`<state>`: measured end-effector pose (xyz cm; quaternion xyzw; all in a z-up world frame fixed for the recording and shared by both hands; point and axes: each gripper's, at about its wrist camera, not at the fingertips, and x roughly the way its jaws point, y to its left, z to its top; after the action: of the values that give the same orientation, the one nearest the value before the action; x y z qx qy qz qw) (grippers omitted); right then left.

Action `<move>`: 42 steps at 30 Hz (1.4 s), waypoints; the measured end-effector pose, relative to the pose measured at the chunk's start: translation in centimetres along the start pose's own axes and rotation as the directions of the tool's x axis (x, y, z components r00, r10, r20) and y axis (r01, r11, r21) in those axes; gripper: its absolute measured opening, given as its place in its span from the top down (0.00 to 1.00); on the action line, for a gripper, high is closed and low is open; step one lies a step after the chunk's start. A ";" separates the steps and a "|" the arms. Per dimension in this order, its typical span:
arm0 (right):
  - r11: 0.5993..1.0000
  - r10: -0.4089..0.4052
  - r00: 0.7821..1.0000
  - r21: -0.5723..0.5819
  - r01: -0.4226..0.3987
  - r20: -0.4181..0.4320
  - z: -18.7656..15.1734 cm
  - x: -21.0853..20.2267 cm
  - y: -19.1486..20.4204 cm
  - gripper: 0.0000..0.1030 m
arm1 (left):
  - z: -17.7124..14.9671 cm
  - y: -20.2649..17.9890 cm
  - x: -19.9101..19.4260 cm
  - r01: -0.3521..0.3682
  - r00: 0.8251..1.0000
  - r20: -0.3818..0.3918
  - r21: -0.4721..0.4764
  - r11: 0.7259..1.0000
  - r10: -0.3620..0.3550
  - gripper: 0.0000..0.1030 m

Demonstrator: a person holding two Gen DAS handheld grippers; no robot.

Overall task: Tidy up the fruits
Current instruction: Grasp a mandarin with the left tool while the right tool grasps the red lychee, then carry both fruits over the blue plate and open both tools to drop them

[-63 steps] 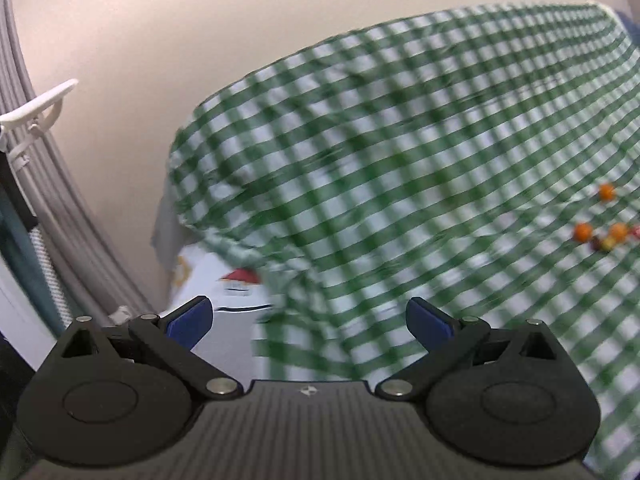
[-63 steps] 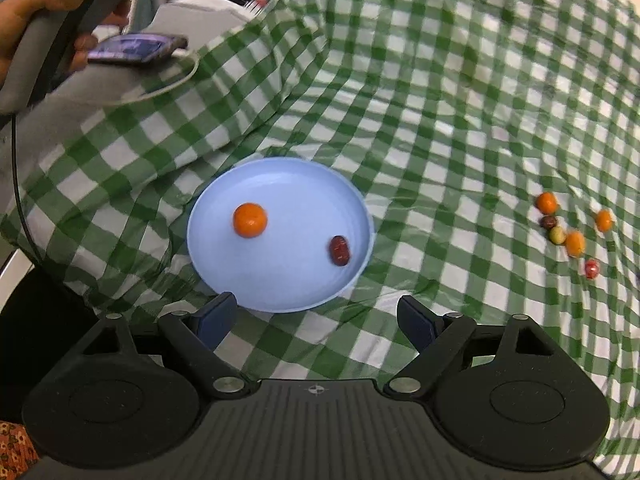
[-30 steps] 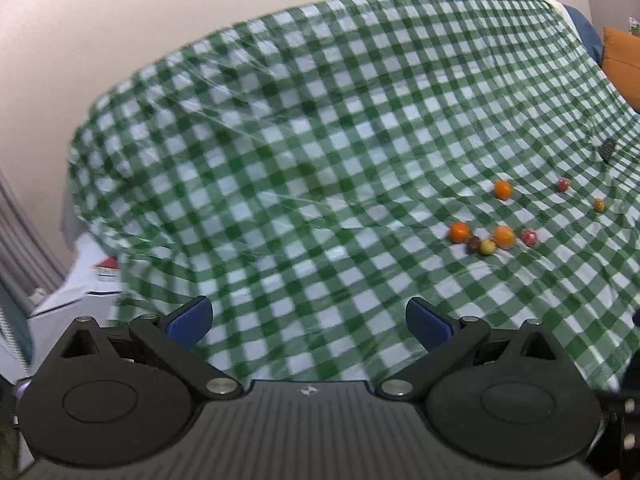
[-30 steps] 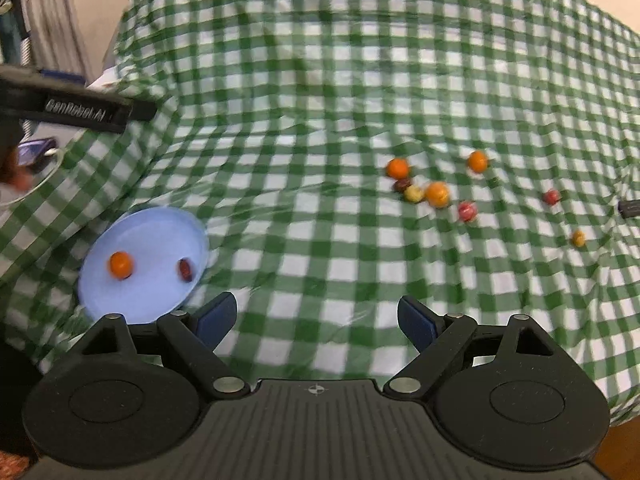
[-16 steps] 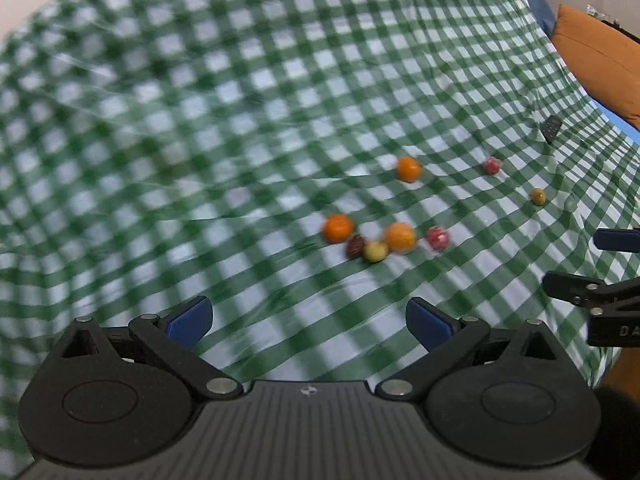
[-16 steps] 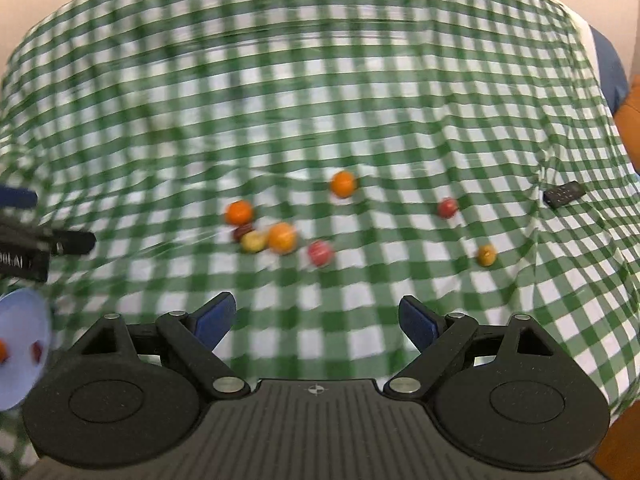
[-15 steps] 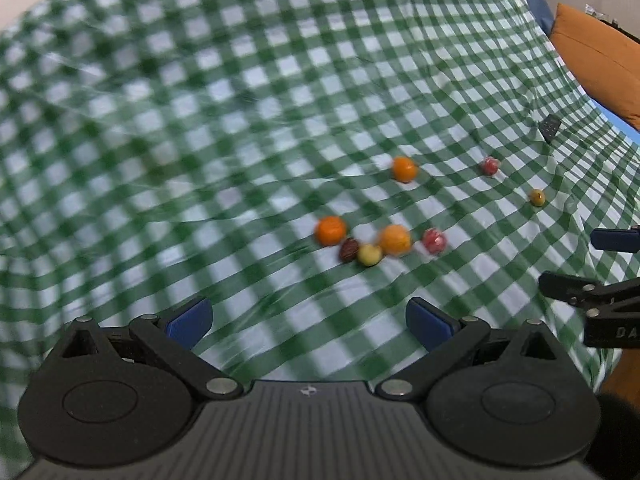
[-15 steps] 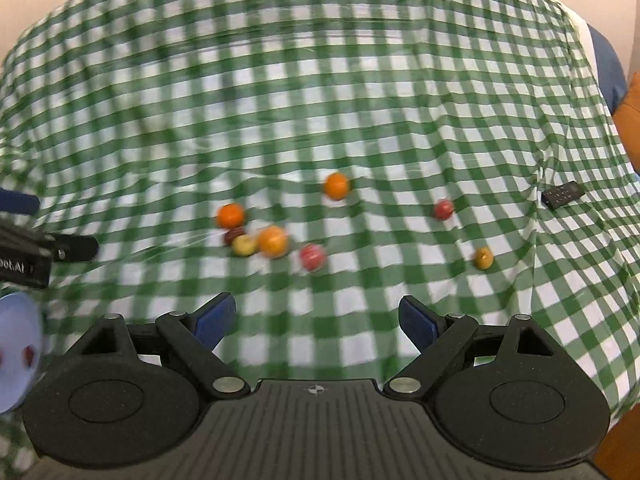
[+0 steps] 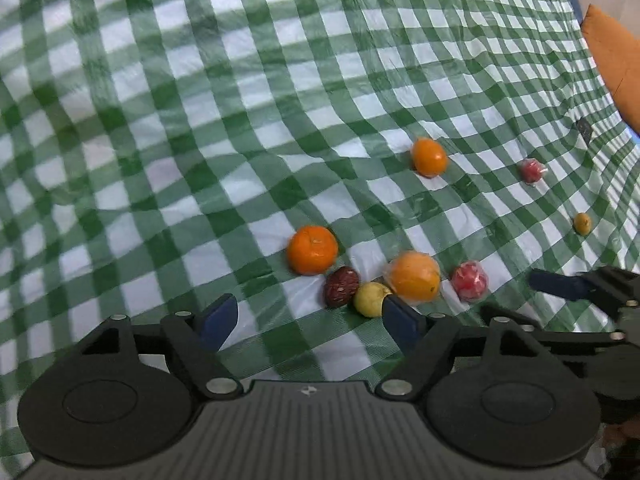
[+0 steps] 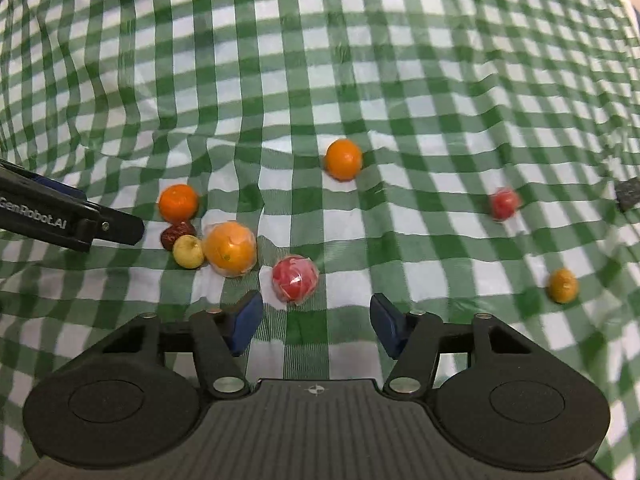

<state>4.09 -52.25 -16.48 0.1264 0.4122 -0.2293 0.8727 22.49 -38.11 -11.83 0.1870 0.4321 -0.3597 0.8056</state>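
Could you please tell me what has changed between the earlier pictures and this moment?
Both grippers swung away from the blue plate, now out of view, and closed in on the loose fruit. The left gripper faces the dark red fruit and yellow fruit; the right gripper faces the wrapped red fruit. Nothing was grasped or released. Both stayed open and the fruit stayed put on the checked cloth.

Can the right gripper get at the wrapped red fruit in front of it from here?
Probably yes: the right gripper is open, the red fruit lies just ahead of its fingertips, apart from the wrapped orange.
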 end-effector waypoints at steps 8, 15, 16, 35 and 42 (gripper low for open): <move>1.000 0.021 1.000 -0.022 -0.021 0.004 0.5 2.7 0.5 0.41 | 0.5 -2.2 0.5 0.035 0.998 0.050 0.096 0.995 -0.040 0.18; 1.000 0.001 1.000 -0.027 -0.001 0.025 0.2 3.5 0.8 0.42 | 3.0 0.0 4.3 -0.032 0.999 0.008 -0.026 0.999 0.032 0.19; 1.000 -0.002 1.000 -0.030 0.003 0.028 0.1 3.6 0.9 0.45 | 3.3 0.1 4.8 -0.028 1.000 -0.008 -0.027 0.999 0.028 0.22; 0.999 0.007 0.994 0.040 -0.011 0.106 -1.9 -9.0 1.4 0.69 | -4.8 3.2 -9.7 -0.125 0.991 0.047 -0.070 0.990 0.128 0.65; 0.983 0.180 0.978 -0.062 -0.174 0.104 -3.5 -17.3 7.7 0.69 | -11.7 5.4 -19.9 -0.181 0.982 0.027 -0.174 0.968 0.189 0.65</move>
<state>-3.97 -38.99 -4.96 0.1269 0.3569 -0.1463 0.9139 12.54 -19.01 -1.84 0.1487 0.4243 -0.2487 0.8579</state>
